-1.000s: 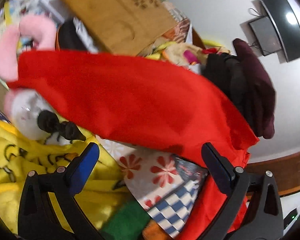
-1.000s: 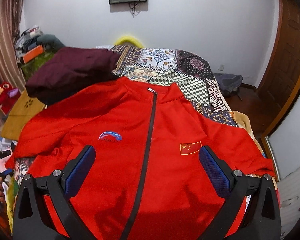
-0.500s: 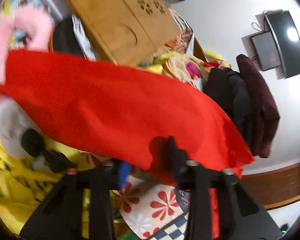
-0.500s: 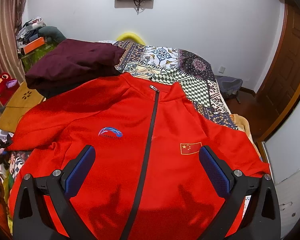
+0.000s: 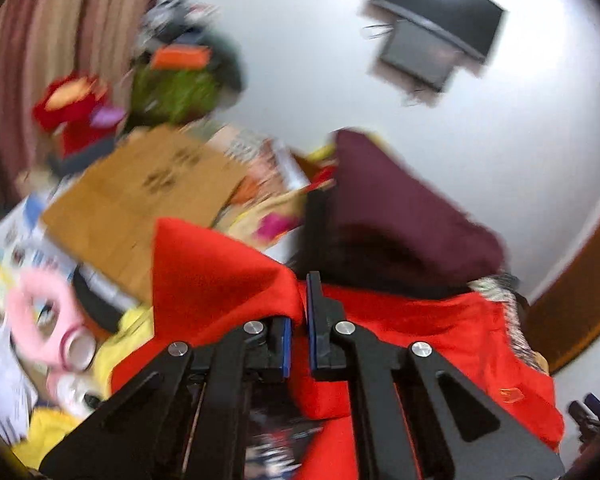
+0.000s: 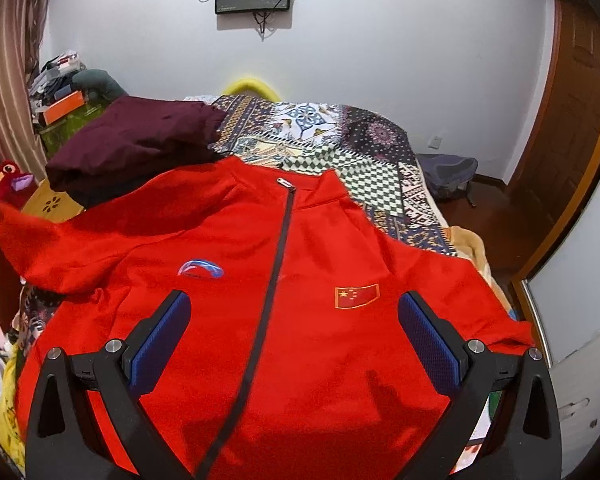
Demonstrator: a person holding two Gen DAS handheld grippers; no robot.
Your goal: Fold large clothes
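Note:
A red zip jacket (image 6: 320, 344) lies face up on the bed, collar toward the far wall. In the right wrist view my right gripper (image 6: 294, 324) hovers open over its chest, with nothing between the pads. The jacket's left sleeve (image 6: 16, 220) is lifted off the bed at the left edge. In the blurred left wrist view my left gripper (image 5: 299, 312) has its jaws closing tight on a fold of that red sleeve (image 5: 220, 272), which peaks up out of the pinch.
A dark maroon garment pile (image 6: 132, 136) sits just behind the jacket's left shoulder. The patterned bedspread (image 6: 340, 148) stretches to the far wall. Beside the bed on the left are a brown cardboard box (image 5: 140, 192), plush toys (image 5: 40, 328) and clutter. A wooden door (image 6: 560, 120) stands at the right.
The left gripper went from wide open to shut on the sleeve edge, then rose and rolled, lifting the sleeve. The right gripper stayed over the jacket, open.

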